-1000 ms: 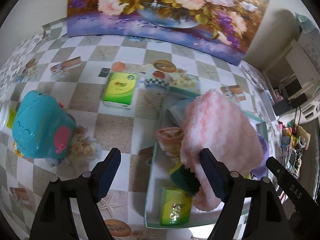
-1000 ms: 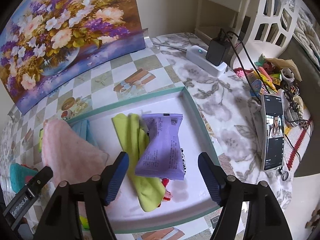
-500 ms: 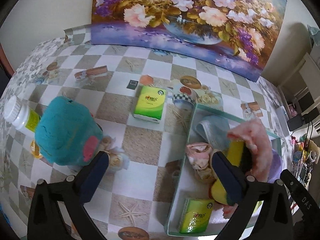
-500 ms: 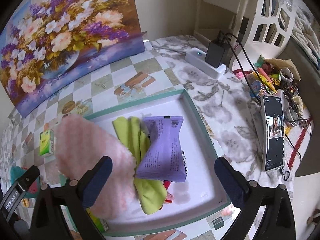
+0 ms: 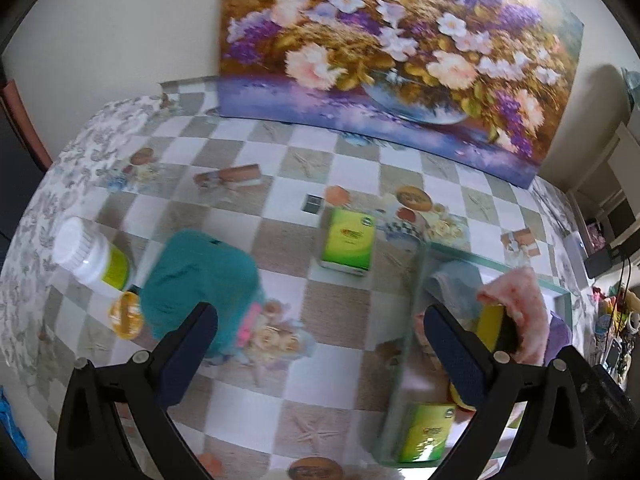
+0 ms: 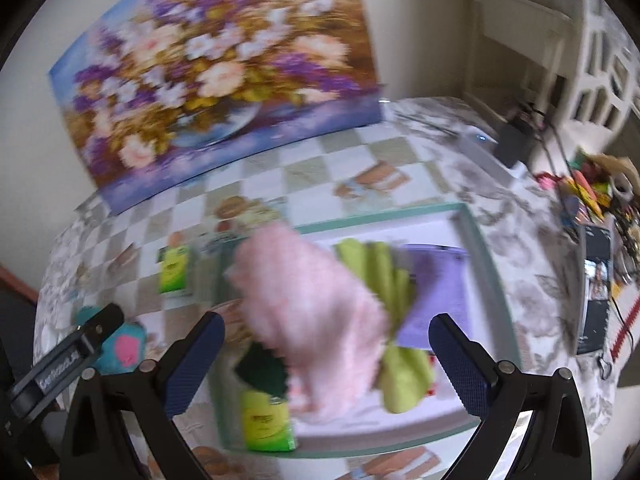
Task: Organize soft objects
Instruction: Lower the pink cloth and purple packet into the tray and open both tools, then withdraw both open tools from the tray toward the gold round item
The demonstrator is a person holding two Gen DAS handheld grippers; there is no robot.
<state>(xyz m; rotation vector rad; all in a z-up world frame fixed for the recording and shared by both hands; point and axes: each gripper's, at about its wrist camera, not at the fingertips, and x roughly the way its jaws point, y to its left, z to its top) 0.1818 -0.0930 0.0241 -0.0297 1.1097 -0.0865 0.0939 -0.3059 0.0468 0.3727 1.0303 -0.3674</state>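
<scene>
Checkered tablecloth (image 5: 344,312) holds fluffy pink towel (image 6: 316,312) in tray (image 6: 492,280); both tools (image 5: 320,340) (image 6: 326,354) spread, empty.

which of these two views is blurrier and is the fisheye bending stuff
Right wrist view is blurrier: the pink towel and painting smear with motion. Left wrist view is sharper, though the teal plush is soft. Both bow the table edge strongly.

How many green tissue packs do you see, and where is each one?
2. One green tissue pack lies on the checkered tablecloth, outside the tray. The other pack lies inside the tray, at its near corner. The cloths could hide more.
</scene>
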